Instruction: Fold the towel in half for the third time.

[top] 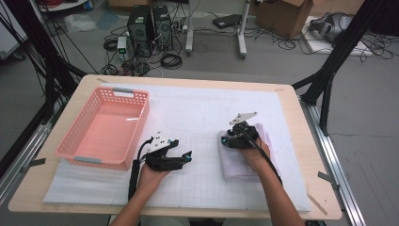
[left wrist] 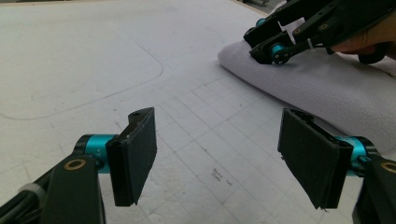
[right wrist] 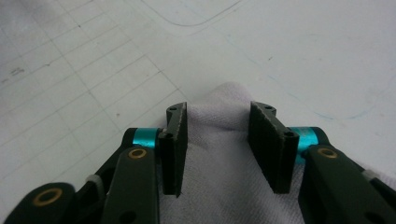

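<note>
White folded towel (right wrist: 233, 186) lies under the right hand-held gripper (right wrist: 218, 140), jaws spread apart.

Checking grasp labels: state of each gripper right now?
Left gripper: open, nothing between the jaws, over the mat.
Right gripper: open, jaws over the folded towel, not clamped on it.

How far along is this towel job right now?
Done: the white towel lies folded on the mat, outside the empty pink basket. In hand: the right gripper sits over the towel's corner, jaws apart, not gripping. The left gripper waits open. Probably left: lifting the towel into the basket.
</note>
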Motion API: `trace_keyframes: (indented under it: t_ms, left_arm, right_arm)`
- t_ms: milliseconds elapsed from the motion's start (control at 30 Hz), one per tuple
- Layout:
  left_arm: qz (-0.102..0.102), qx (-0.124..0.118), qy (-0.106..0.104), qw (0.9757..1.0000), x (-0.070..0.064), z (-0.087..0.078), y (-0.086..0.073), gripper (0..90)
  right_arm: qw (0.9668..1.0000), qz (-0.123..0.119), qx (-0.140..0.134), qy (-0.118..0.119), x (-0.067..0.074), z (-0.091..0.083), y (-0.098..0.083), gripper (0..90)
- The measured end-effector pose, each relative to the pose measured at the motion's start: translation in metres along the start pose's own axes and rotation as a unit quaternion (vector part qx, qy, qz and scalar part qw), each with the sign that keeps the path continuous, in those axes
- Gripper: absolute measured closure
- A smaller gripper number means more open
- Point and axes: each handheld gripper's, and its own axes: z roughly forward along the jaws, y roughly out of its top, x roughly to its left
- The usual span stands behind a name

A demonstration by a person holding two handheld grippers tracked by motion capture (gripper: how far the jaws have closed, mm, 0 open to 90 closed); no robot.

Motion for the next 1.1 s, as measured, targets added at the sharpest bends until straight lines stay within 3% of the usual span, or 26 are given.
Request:
trace_keyframes:
  t_ms: [67,167,233,333,400,500,567,633,700,833,933,967,1033,1100]
  left_arm:
    - [-0.002,0.000,0.000,1.0000,0.001,0.000,-0.001,28.5]
    - [-0.004,-0.001,0.002,1.0000,0.001,-0.001,-0.001,28.5]
    - [-0.003,-0.001,0.003,1.0000,0.001,-0.001,-0.001,28.5]
    - [-0.002,-0.001,0.005,1.0000,0.002,-0.001,-0.001,28.5]
    - [-0.002,-0.003,0.005,1.0000,0.002,-0.001,-0.001,28.5]
    - [-0.002,-0.008,0.003,1.0000,0.001,-0.001,-0.001,27.9]
    - [0.000,-0.011,0.002,0.9999,0.001,0.000,0.000,27.0]
    - [0.000,-0.013,0.001,0.9999,0.001,-0.001,0.000,26.3]
    - [0.001,-0.014,0.000,0.9999,0.001,-0.001,0.000,25.6]
    - [0.002,-0.015,-0.004,0.9999,0.001,-0.002,-0.001,24.7]
    - [0.006,-0.018,-0.005,0.9998,0.000,-0.003,0.000,23.9]
    - [0.006,-0.018,-0.005,0.9998,0.001,-0.003,0.000,23.4]
    - [0.006,-0.018,-0.004,0.9998,0.001,-0.003,0.000,22.1]
    - [0.007,-0.018,-0.001,0.9998,0.001,-0.003,0.000,19.5]
  right_arm:
    - [0.9996,0.023,-0.017,0.004,-0.007,-0.010,-0.003,50.1]
    - [0.9965,0.051,-0.065,-0.006,-0.019,-0.037,-0.014,52.9]
    - [0.9943,0.068,-0.078,-0.029,-0.027,-0.054,-0.026,55.9]
    - [0.9918,0.092,-0.070,-0.054,-0.039,-0.073,-0.048,59.2]
    - [0.9908,0.104,-0.065,-0.058,-0.041,-0.080,-0.063,60.4]
    - [0.9920,0.101,-0.046,-0.059,-0.038,-0.082,-0.082,63.4]
    - [0.9919,0.099,-0.025,-0.075,-0.036,-0.080,-0.096,65.4]
    - [0.9897,0.115,-0.032,-0.080,-0.035,-0.082,-0.108,69.1]
    - [0.9887,0.116,-0.032,-0.089,-0.033,-0.087,-0.116,78.5]
    - [0.9856,0.132,-0.035,-0.100,-0.033,-0.098,-0.129,81.1]
    - [0.9844,0.136,-0.025,-0.108,-0.031,-0.104,-0.133,80.9]
    - [0.9846,0.138,-0.031,-0.104,-0.031,-0.106,-0.134,76.1]
    - [0.9839,0.136,-0.062,-0.098,-0.029,-0.110,-0.135,65.0]
    - [0.9836,0.129,-0.091,-0.087,-0.029,-0.115,-0.135,61.7]
